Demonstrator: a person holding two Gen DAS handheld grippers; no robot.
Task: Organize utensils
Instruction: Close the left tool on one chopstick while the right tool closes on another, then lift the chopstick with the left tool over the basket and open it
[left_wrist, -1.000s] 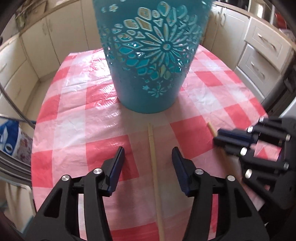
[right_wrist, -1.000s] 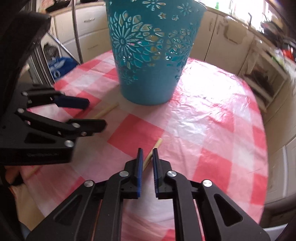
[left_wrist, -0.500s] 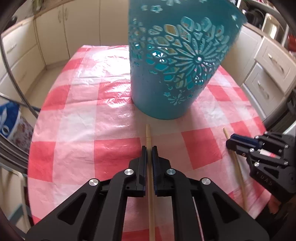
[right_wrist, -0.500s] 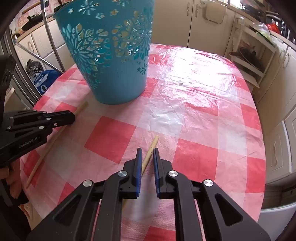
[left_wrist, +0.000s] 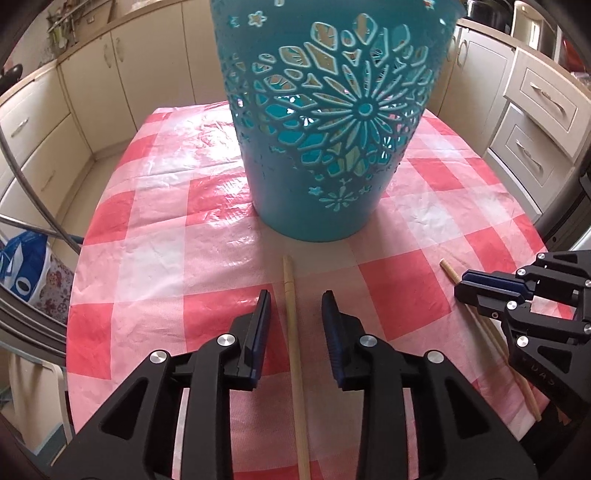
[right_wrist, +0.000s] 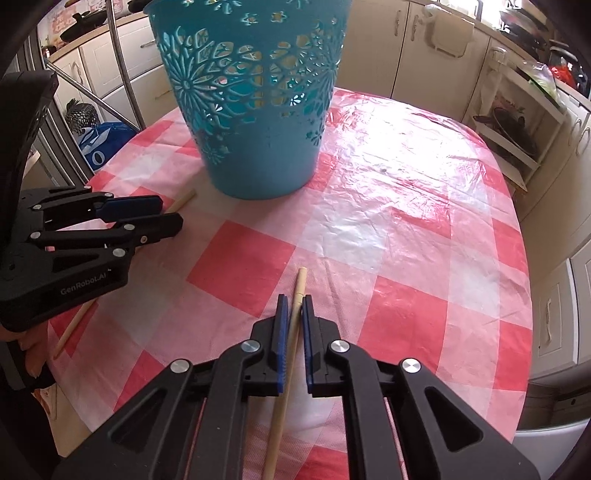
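A wooden chopstick (left_wrist: 292, 332) lies on the red-and-white checked tablecloth (left_wrist: 147, 258), pointing at the teal cut-out basket (left_wrist: 332, 147). My left gripper (left_wrist: 295, 298) straddles it, its jaws opening, with the pads clear of the wood. A second chopstick (right_wrist: 300, 284) sticks out from my right gripper (right_wrist: 294, 301), which is shut on it just above the cloth. In the right wrist view the left gripper (right_wrist: 168, 214) sits at the left, its chopstick's tip (right_wrist: 184, 198) beyond it, and the basket (right_wrist: 258, 129) stands behind. The right gripper (left_wrist: 480, 291) shows at the right edge of the left wrist view.
Cream kitchen cabinets (left_wrist: 535, 122) ring the round table on all sides. A blue bag (left_wrist: 22, 273) and a metal rail (left_wrist: 26, 192) stand off the table's left edge. An open shelf unit (right_wrist: 517, 122) with pans is off the right edge.
The left gripper's jaws went from wide to closed on the chopstick, then spread apart again. The right gripper stayed shut on its chopstick and shifted slightly.
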